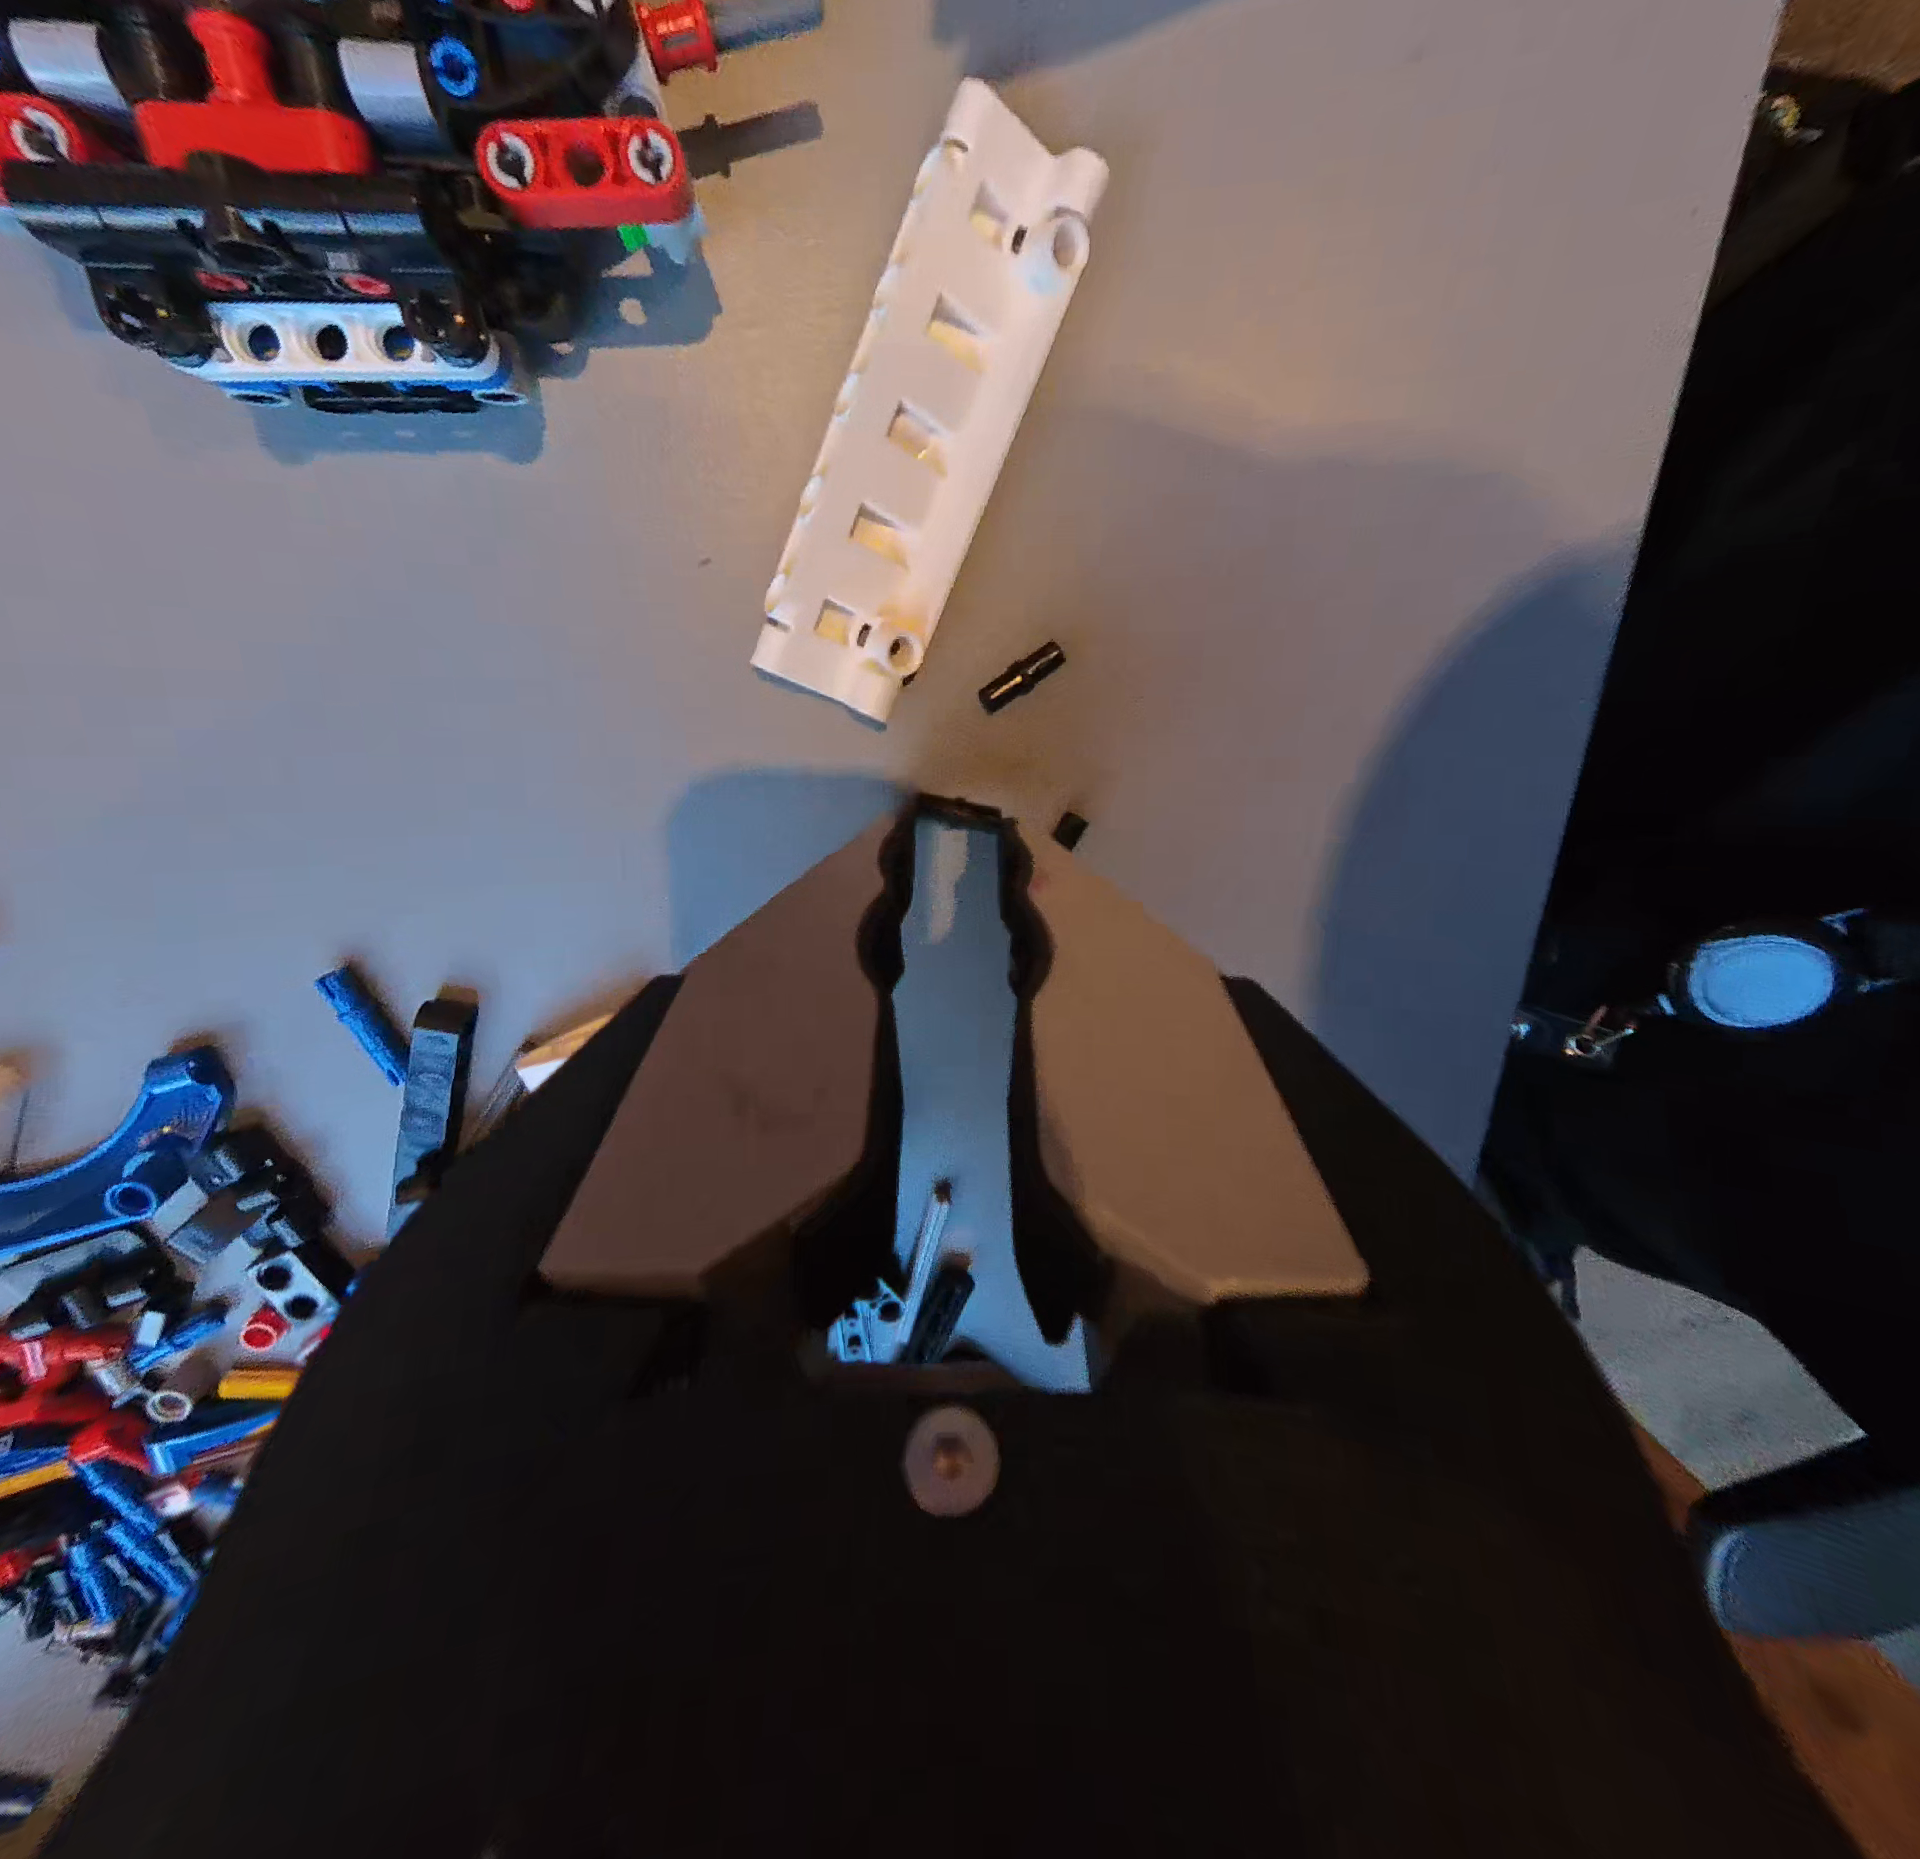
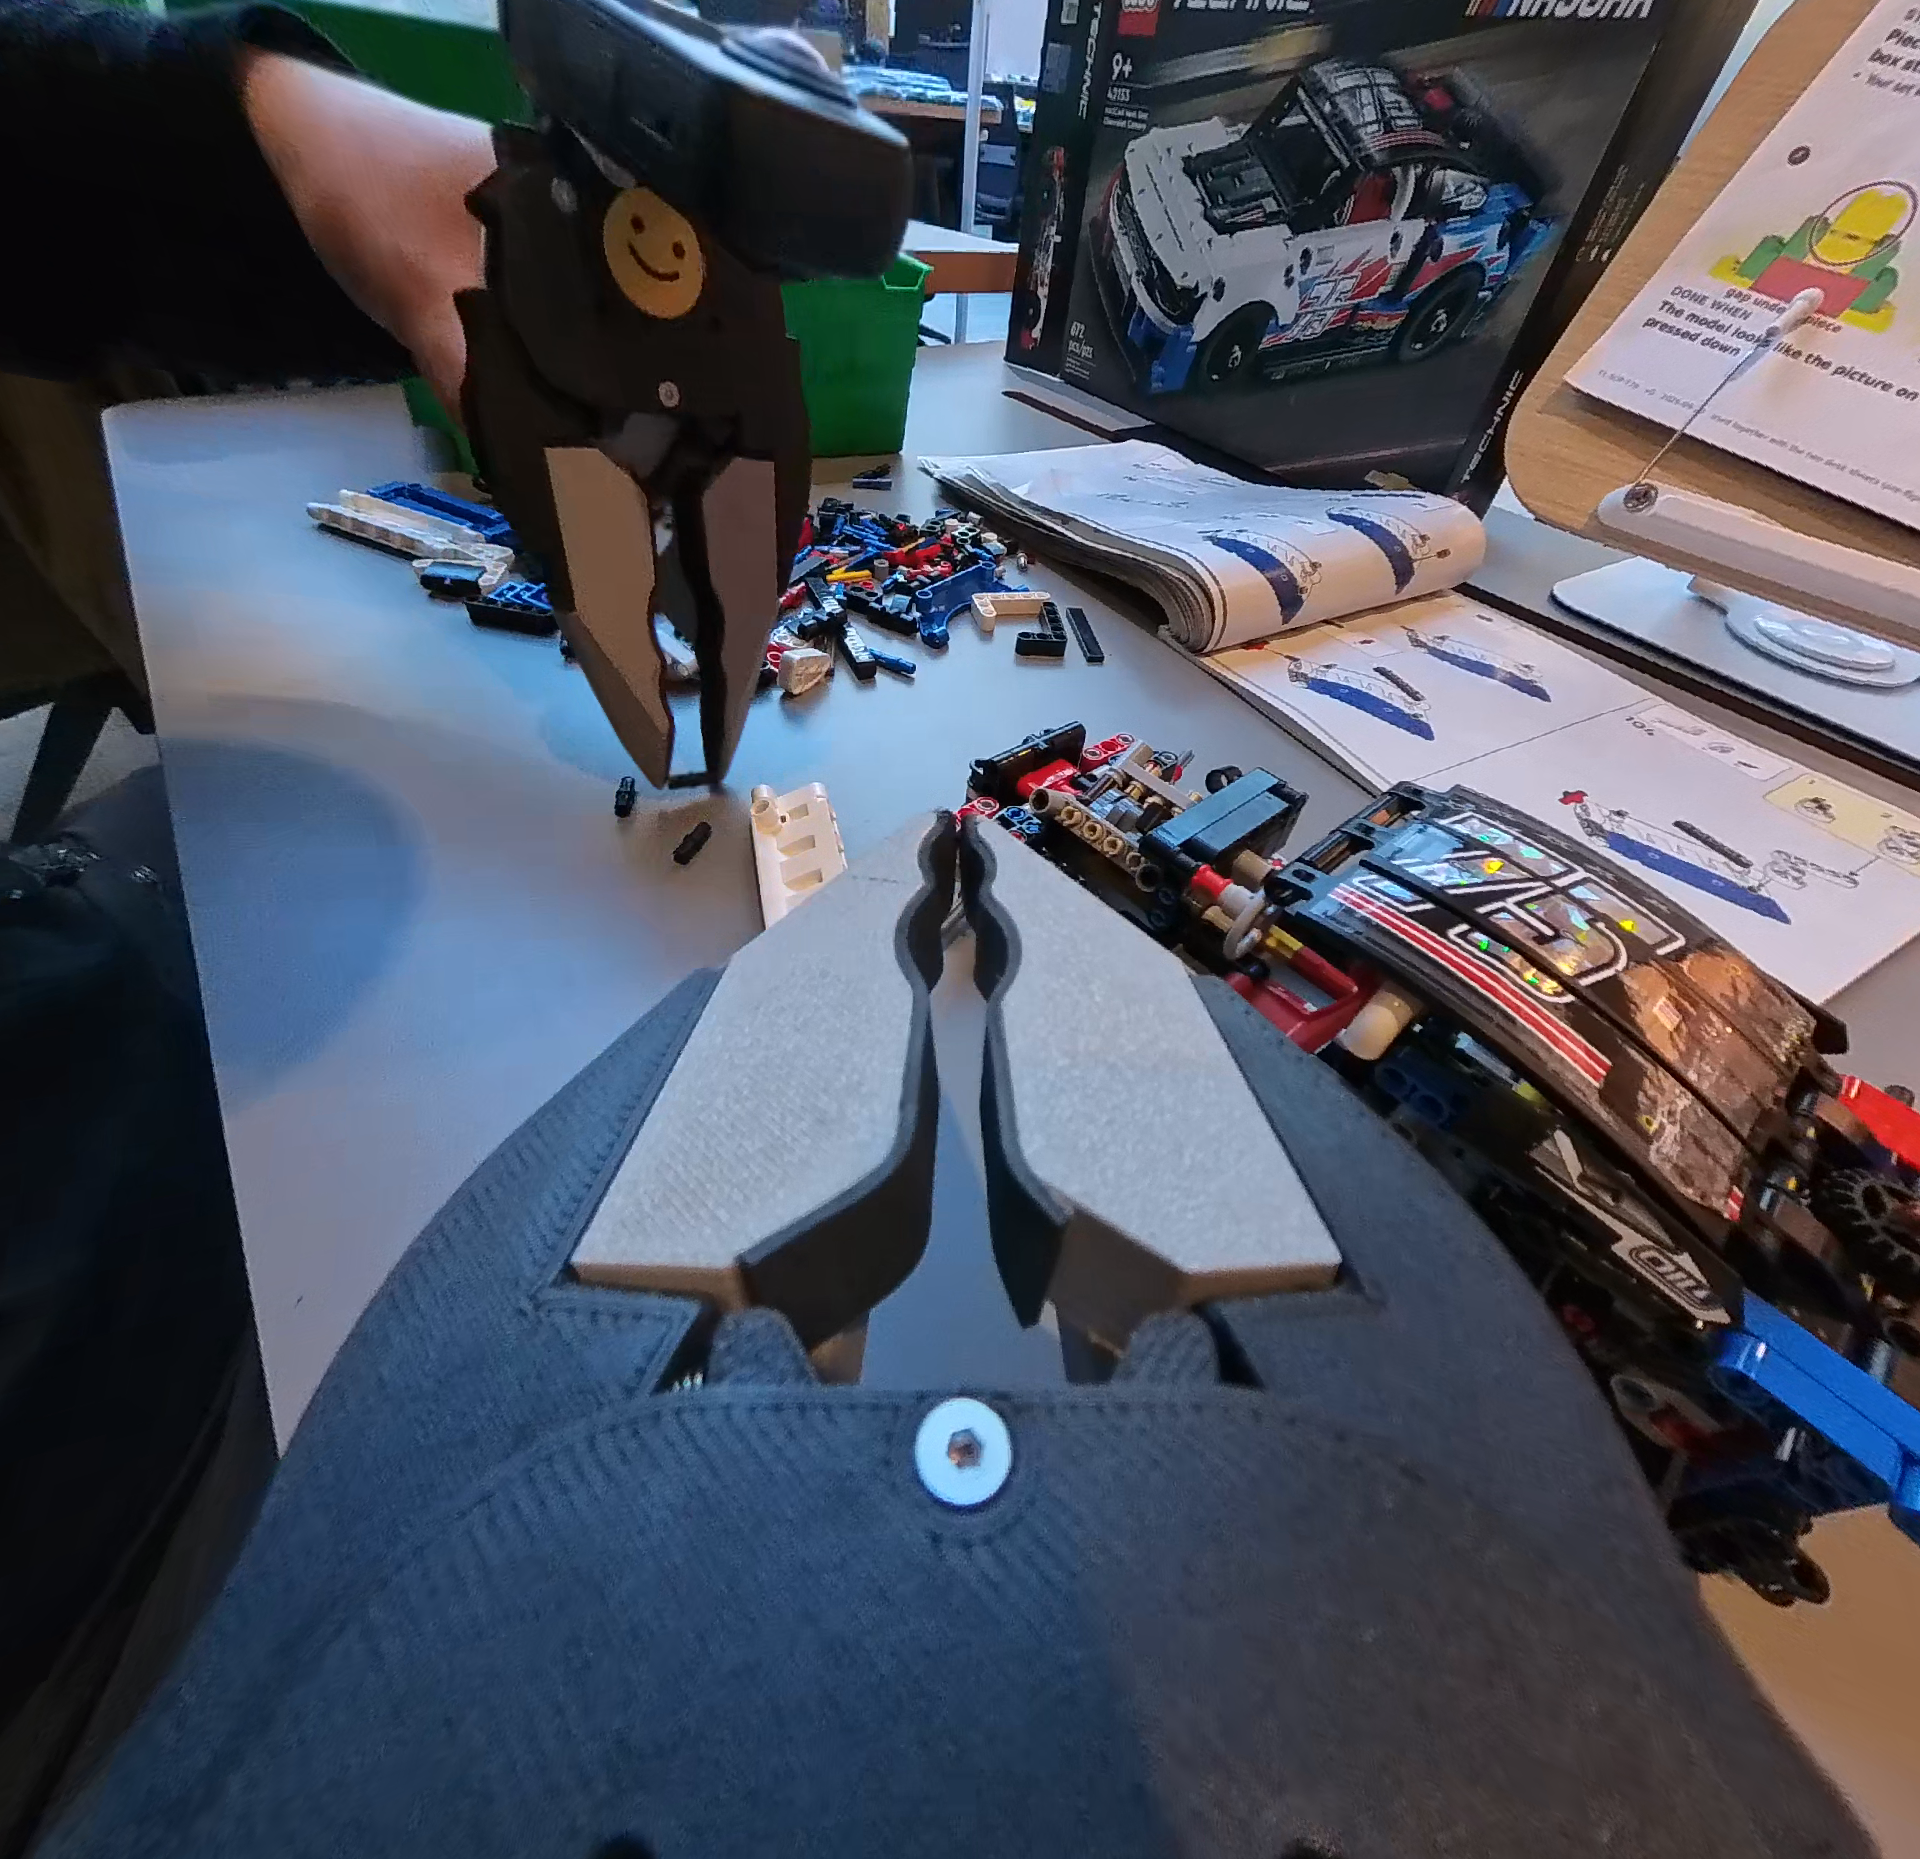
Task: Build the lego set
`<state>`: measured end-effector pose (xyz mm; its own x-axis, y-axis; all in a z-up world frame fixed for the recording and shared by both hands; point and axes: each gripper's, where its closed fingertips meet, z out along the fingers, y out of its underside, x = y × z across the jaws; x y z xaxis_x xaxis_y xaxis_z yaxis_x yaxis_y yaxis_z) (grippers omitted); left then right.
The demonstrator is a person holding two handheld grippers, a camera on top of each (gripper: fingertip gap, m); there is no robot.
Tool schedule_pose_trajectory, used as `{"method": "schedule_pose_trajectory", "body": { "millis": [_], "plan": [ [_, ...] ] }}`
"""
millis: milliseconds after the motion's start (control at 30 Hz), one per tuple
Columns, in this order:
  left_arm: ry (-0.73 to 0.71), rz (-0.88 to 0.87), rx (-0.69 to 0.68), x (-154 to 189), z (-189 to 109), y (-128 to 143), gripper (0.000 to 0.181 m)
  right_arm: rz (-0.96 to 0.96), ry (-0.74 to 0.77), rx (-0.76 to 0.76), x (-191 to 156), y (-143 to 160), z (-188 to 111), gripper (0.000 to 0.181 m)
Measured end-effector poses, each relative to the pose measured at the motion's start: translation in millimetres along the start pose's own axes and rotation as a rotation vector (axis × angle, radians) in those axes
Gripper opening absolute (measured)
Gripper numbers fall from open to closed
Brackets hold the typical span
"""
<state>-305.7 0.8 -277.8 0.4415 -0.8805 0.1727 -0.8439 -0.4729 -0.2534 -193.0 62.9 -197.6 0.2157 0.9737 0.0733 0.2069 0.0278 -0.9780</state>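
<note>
We see a grey desk (image 2: 395, 978) with a building set spread across it. The left hand-held gripper (image 1: 961, 810) points down at the desk, its two fingers close together and clamped on a small black peg (image 2: 690, 779) at the very tips. Two more black pegs (image 1: 1022, 677) lie loose on the desk just beside those tips. A long white panel (image 1: 935, 396) with a row of square holes lies flat near them, not touching the gripper.

The right hand-held gripper (image 2: 958, 824) hovers above the desk with its fingers nearly together and nothing between them. Just to its right sits the partly built car (image 2: 1507, 988), black with red and blue parts. In the left wrist view one end of the car (image 1: 322, 168) shows at the top left.

A heap of loose pieces (image 2: 894, 583) lies farther back on the desk. Beyond it we see an open instruction booklet (image 2: 1299, 552), the set's box (image 2: 1320, 199) standing upright, and a green bin (image 2: 852, 355).
</note>
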Motion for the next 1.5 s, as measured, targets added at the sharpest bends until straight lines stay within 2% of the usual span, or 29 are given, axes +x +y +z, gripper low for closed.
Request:
{"method": "schedule_pose_trajectory", "body": {
  "millis": [233, 367, 467, 500, 567, 633, 700, 833, 1033, 1333, 1500],
  "plan": [
    [0.003, -0.022, 0.024, -5, -12, 5, 0.022, 0.004, -0.002, 0.001, 0, 0, 0, 0.0],
    [-0.087, -0.043, 0.008, -21, -35, 22, 0.021, 0.007, 0.0, 0.002, 1, 0, 0, 0.0],
    [-0.227, -0.15, 0.006, -58, -82, 54, 0.019, 0.007, -0.001, 0.003, 1, 0, 0, 0.0],
    [-0.258, -0.223, 0.001, -74, -98, 69, 0.024, 0.008, -0.003, 0.003, 0, 0, 0, 0.0],
    [-0.359, -0.387, -0.065, -116, -126, 111, 0.032, 0.01, -0.008, 0.003, 0, 0, 0, 0.0],
    [-0.483, -0.507, -0.104, -158, -144, 147, 0.024, 0.011, -0.012, 0.003, 0, 0, 1, 0.0],
    [-0.44, -0.595, -0.102, -174, -139, 164, 0.021, 0.009, -0.01, 0.002, 0, 0, 1, 0.0],
    [-0.299, -0.66, -0.087, -178, -107, 171, 0.018, 0.007, -0.002, 0.001, 0, 0, 0, 0.0],
    [-0.327, -0.672, -0.144, -187, -89, 184, 0.014, 0.014, -0.001, 0.001, 1, 0, 0, 0.0],
    [-0.312, -0.673, -0.175, -188, -81, 184, 0.012, 0.017, -0.008, 0.004, 1, 0, 0, 0.0],
    [-0.338, -0.637, -0.204, -189, -80, 181, 0.003, 0.014, -0.007, 0.006, 0, 0, 0, 0.0]
  ]
}}
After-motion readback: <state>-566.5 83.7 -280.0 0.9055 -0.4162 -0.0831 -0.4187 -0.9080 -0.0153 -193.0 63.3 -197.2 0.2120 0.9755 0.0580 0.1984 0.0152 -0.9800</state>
